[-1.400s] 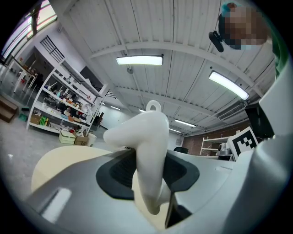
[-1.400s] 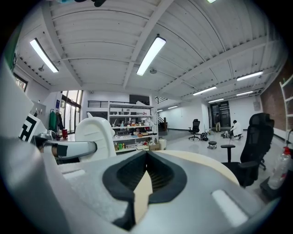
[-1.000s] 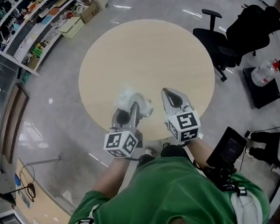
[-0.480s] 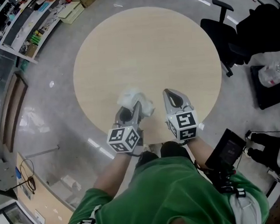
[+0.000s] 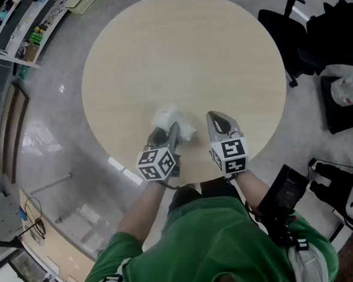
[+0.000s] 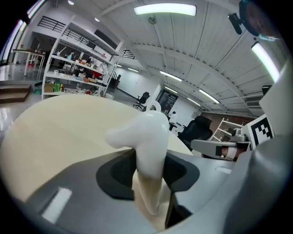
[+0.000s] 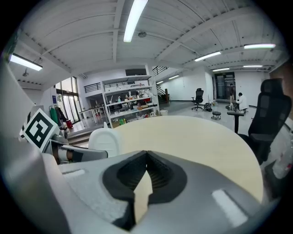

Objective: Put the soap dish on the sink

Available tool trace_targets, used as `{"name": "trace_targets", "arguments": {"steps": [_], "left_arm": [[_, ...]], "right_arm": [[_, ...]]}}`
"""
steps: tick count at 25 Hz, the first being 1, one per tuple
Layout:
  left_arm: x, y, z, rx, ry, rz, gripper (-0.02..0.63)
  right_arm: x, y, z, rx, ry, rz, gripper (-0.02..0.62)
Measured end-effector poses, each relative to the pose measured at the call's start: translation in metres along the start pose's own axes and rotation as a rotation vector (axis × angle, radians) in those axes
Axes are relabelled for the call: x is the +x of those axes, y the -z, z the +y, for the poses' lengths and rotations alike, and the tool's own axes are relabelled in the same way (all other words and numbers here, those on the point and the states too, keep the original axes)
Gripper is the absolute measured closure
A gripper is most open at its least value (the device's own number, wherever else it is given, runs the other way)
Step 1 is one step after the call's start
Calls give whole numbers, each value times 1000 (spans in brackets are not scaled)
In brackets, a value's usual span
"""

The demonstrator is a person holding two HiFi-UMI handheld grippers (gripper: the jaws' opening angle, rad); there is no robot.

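In the head view the left gripper [image 5: 173,130], just left of the frame's centre, is clamped on the white soap dish [image 5: 170,117]. The dish sticks out past the jaw tips and is seen against the near part of the round beige table [image 5: 182,52], and the left gripper view shows it pinched between the two dark pads. The right gripper [image 5: 217,119] sits just beside it to the right, its jaws closed together with nothing between them. A black office chair [image 5: 295,26] stands at the upper right of the frame beside the table, and shelves [image 5: 11,22] fill the upper left corner.
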State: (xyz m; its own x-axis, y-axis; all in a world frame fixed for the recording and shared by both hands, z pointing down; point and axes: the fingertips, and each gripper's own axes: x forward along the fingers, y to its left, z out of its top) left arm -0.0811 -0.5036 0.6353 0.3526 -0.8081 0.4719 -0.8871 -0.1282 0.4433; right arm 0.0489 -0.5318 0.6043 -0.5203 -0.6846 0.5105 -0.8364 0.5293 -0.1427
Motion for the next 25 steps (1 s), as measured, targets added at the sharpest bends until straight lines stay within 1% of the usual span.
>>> {"name": "trace_targets", "arguments": {"steps": [6,13,20,25], "left_arm": [[26,12,14,-40,-24,52,451],[45,25,28,-96,-51,105,451],[56,31,36,-159,-45,129,444],[66,43,44,-171,-93,177,426]], "right_arm": [[24,18,-15,18,-9,52,592],[41,34,-26,39,-22,98,592],[51,37,-30,48,-37,114,592],[55,42,-38,51,-51,123,592]]}}
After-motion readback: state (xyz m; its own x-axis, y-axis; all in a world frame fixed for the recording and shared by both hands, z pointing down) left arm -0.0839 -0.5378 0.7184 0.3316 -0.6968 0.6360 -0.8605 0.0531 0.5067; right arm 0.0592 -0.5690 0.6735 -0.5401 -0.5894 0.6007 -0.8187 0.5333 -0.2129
